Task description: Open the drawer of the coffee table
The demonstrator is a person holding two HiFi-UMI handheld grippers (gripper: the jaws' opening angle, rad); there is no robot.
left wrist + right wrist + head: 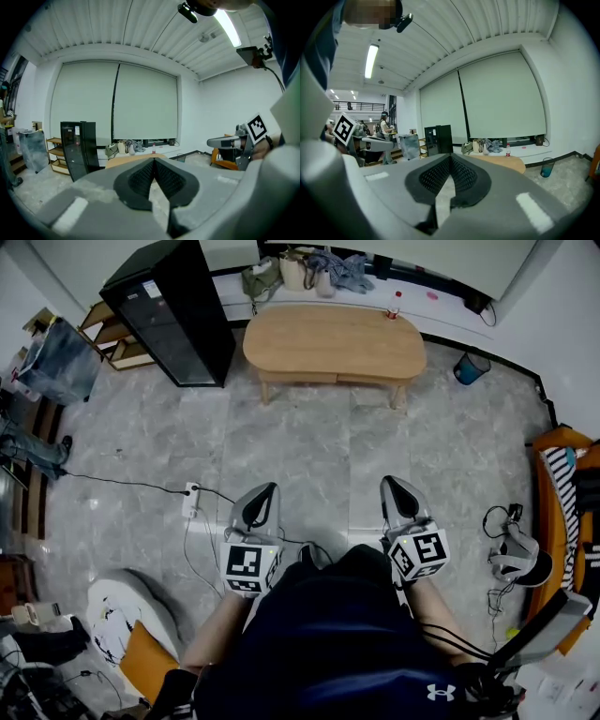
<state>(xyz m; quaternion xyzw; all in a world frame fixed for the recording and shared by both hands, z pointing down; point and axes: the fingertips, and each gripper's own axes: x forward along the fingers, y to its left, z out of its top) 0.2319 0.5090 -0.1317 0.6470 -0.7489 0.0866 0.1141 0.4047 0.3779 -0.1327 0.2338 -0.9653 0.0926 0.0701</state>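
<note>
The oval wooden coffee table (334,341) stands across the room at the top of the head view, its drawer front (298,377) under the near edge. It also shows small in both gripper views, coffee table (136,160) and coffee table (506,162). My left gripper (265,491) and right gripper (391,486) are held side by side close to my body, far short of the table, pointing toward it. Both are shut with nothing between the jaws.
A black cabinet (173,310) stands left of the table, with wooden shelves (114,338) beside it. A blue bin (472,367) sits to the table's right. A power strip and cable (190,499) lie on the grey tiled floor near my left gripper. An orange chair (562,493) is at right.
</note>
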